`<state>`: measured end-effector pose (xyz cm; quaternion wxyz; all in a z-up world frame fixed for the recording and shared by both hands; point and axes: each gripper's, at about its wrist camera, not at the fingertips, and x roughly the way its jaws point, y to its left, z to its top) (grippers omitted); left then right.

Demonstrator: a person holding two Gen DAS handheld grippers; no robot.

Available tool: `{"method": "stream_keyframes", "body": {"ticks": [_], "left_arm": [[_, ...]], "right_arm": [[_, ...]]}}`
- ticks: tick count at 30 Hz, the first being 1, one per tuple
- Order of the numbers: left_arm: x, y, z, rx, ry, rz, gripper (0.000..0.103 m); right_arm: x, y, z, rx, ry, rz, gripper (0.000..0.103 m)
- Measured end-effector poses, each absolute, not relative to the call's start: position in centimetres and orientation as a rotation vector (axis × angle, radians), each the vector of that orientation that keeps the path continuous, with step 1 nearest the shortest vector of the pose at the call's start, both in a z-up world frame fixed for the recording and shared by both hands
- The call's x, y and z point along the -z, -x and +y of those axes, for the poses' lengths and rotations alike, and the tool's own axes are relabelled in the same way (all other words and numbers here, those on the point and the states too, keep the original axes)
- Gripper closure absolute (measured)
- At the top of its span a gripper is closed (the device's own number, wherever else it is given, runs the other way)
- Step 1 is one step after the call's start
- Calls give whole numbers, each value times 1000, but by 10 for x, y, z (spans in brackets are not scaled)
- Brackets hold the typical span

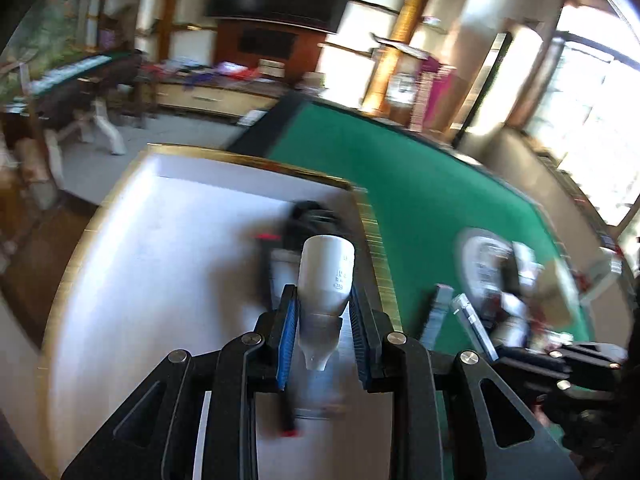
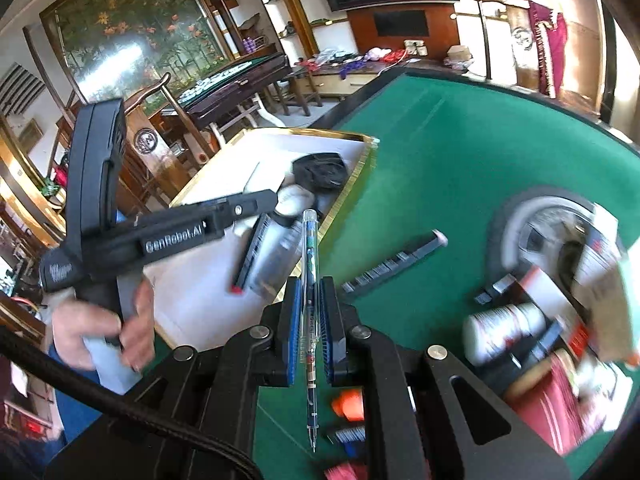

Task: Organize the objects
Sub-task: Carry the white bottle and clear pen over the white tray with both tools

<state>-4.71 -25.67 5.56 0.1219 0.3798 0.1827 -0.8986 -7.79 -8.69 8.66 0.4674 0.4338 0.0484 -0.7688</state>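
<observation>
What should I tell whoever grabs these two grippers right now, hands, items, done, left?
Left gripper: shut on a small white bottle, held over the white gold-rimmed tray.
Right gripper: shut on a clear pen, above the green table.
Done: a black pouch and a few blurred items already lie in the tray.
Left: set down bottle and pen; then the clutter by the round centre panel, including a white jar and an orange piece.

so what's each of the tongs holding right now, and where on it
Left tongs pinch a small white bottle at its narrow neck end. Right tongs grip a clear pen around mid-barrel, tip pointing back toward the camera.
</observation>
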Motion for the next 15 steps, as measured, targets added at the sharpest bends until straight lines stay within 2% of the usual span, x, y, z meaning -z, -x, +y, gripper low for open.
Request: {"method": "stream_keyframes", "body": {"ticks": [7, 15], "left_arm": [[-38, 45, -280, 2473, -1106, 563, 81], [-28, 47, -287, 2415, -1140, 573, 81]], "right_arm": [[-69, 97, -152, 1849, -1123, 85, 95], [-46, 115, -178, 1853, -1192, 63, 95]]}}
